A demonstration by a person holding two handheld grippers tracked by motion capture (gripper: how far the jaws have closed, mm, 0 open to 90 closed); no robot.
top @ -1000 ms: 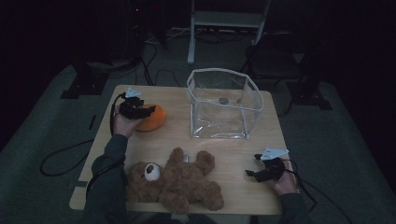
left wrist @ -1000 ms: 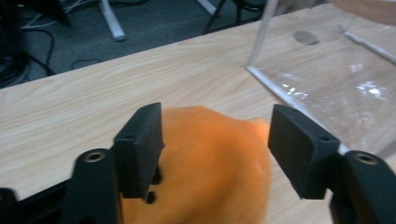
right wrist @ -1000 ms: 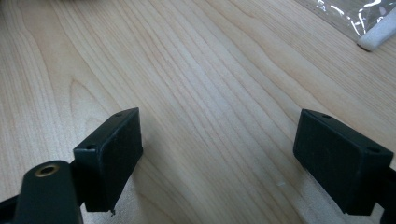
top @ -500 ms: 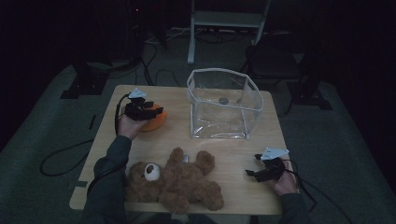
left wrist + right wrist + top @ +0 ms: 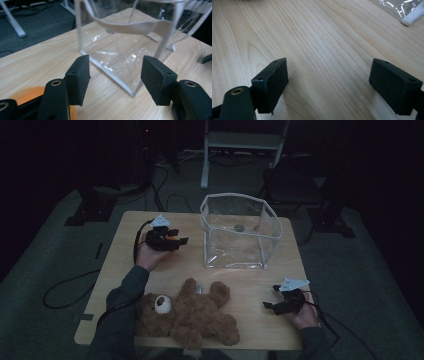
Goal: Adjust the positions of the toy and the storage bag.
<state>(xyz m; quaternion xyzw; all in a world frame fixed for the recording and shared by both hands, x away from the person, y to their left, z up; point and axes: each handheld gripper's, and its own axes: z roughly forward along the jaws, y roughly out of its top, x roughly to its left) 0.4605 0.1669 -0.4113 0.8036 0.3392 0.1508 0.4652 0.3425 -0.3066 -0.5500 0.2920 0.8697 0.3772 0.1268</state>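
Left claw (image 5: pixel 113 77) jaws apart, empty, aimed at clear bag (image 5: pixel 130 45); orange toy (image 5: pixel 27 96) just below it on counter (image 5: pixel 37 62). Right claw (image 5: pixel 329 85) spread, idle over bare wood. Step judged: toy pickup. Next: lower, close on toy.

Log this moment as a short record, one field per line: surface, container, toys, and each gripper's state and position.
surface: light wooden table
container: clear plastic bag with white edging, open at the top, upright at the far middle of the table
toy 1: brown teddy bear lying at the near edge
toy 2: orange thing, blurred, beneath the left gripper
left gripper: open, nothing between the jaws, pointing at the bag's near corner
right gripper: open, low over bare wood at the near right, apart from the bear
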